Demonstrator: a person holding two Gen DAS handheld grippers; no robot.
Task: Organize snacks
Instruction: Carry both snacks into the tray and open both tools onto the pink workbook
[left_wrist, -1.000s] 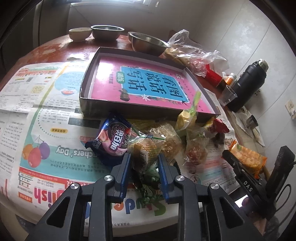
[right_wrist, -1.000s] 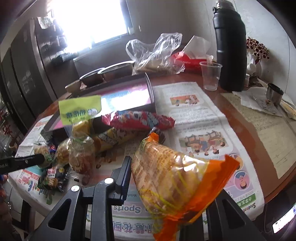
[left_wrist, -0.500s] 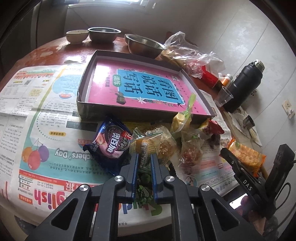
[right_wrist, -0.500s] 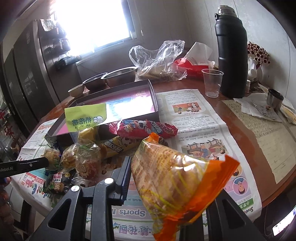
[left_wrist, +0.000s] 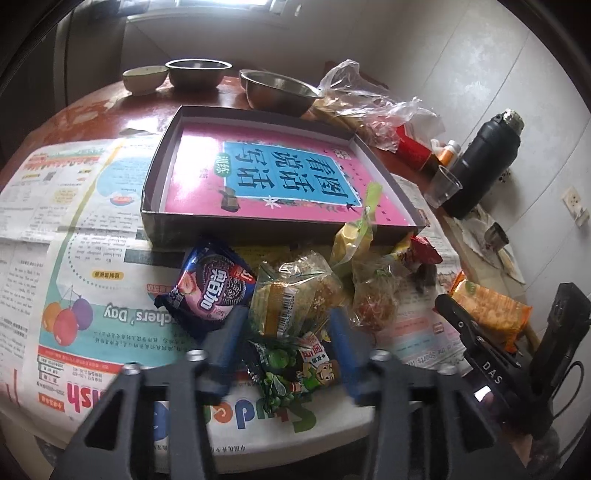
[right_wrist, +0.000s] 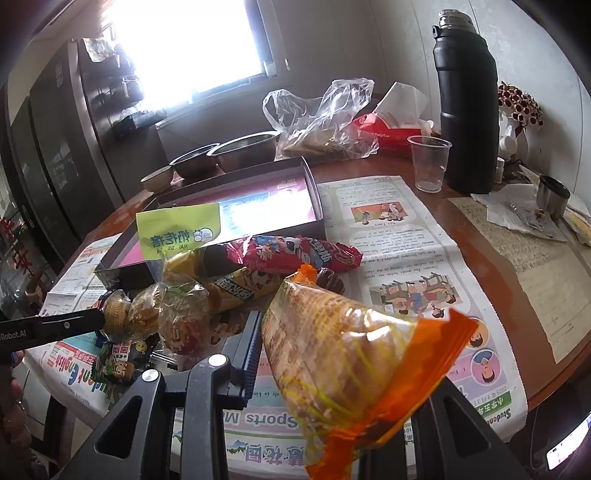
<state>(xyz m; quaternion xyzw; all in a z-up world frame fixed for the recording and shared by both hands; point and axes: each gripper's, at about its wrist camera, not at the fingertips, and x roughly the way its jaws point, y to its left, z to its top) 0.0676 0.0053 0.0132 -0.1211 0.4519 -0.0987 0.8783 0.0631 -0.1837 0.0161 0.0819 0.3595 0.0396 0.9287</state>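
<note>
1. My left gripper (left_wrist: 284, 332) stood wide, its blue fingers on either side of the clear-wrapped yellow pastry packet (left_wrist: 291, 299) but not gripping it
2. My right gripper (right_wrist: 332, 354) held the orange-edged clear bag of crackers (right_wrist: 347, 354) above the newspaper (right_wrist: 406, 258), well apart from the box
3. To do this step well, I judged the left fingers should close on the middle of the pastry packet, not on its loose film, and keep away from the green candy bag (left_wrist: 295, 365) under it
4. The shallow dark cardboard box with the pink printed bottom (left_wrist: 151, 206) held no snacks; all snacks lay in a pile just beside its near wall
5. The two steel bowls (left_wrist: 277, 90) and the small ceramic bowl (left_wrist: 144, 77) behind looked empty, as far as I could tell
</note>
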